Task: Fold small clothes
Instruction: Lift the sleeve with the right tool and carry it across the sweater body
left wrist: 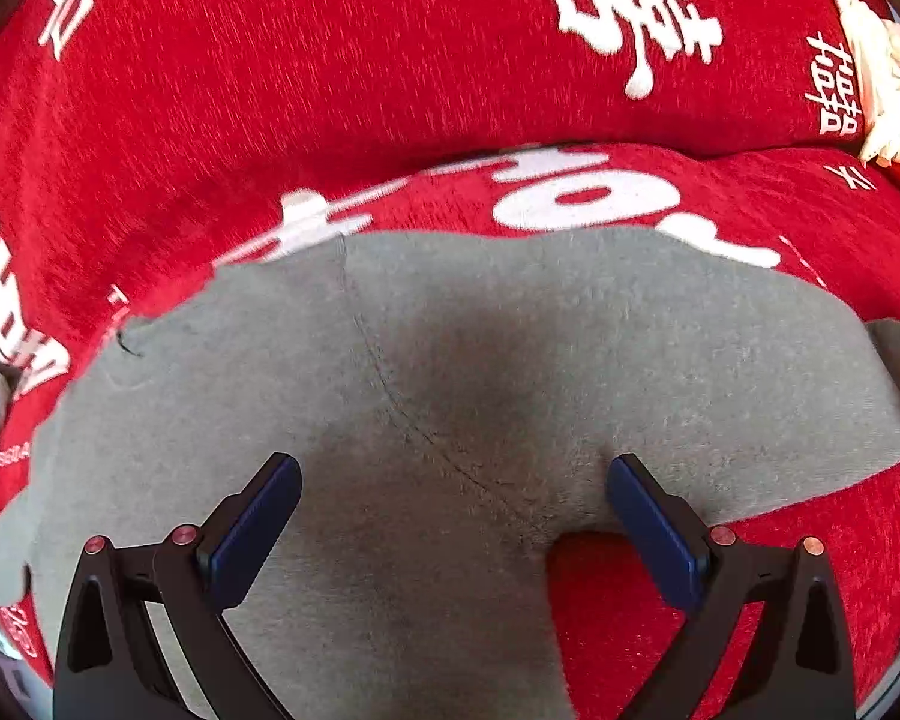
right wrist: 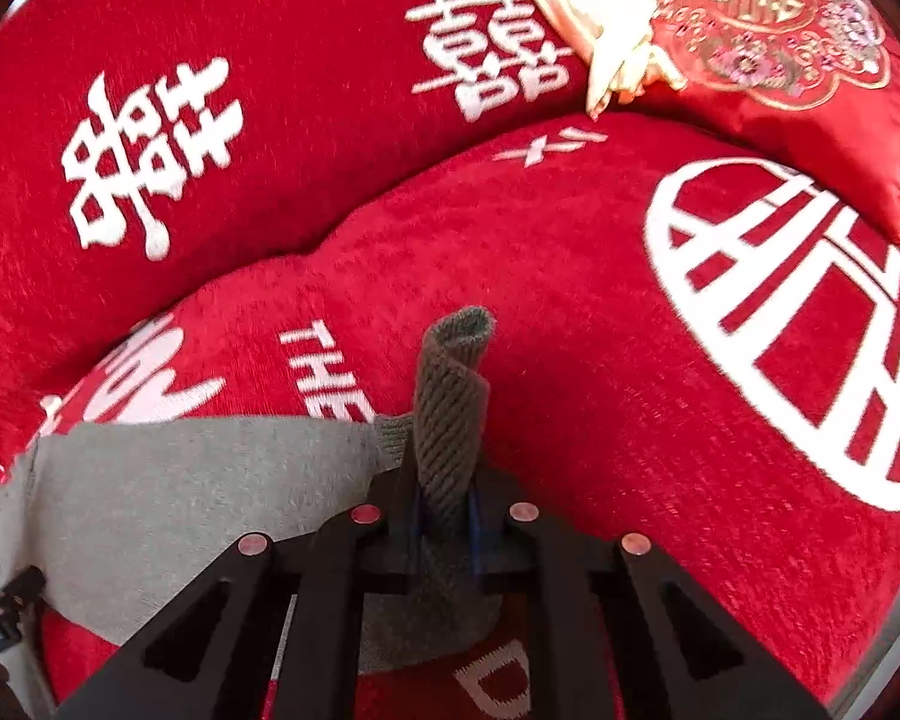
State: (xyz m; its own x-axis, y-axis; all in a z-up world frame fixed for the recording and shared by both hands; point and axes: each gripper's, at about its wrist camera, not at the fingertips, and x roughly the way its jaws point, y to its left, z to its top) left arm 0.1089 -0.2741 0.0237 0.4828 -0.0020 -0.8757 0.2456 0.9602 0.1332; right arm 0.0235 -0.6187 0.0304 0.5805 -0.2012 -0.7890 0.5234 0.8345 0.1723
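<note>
Right gripper (right wrist: 444, 531) jaws pressed together, pinching the ribbed hem (right wrist: 450, 420) of the grey garment (right wrist: 198, 492); a rolled tongue of rib sticks out past the tips toward 12 o'clock. Rest of the garment spreads flat from the jaws toward 9 o'clock on the red sofa cover (right wrist: 570, 312). Embroidered red cushion (right wrist: 798, 54) and a cream cloth (right wrist: 594, 6) sit well apart at 1 o'clock.

Left gripper (left wrist: 453, 516) jaws spread wide, nothing between the pads (left wrist: 258, 528), hovering over the grey garment's middle. Fabric fills the view from 9 to 3 o'clock, seam running diagonally between the jaws, red cover showing at 5 o'clock.

Risks: right pinch is on a bunched rib only, so lifting could drag it out or twist the hem. Left side ungripped, so a one-sided pull likely skews the fold. Plush cover may snag and wrinkle the cloth.
</note>
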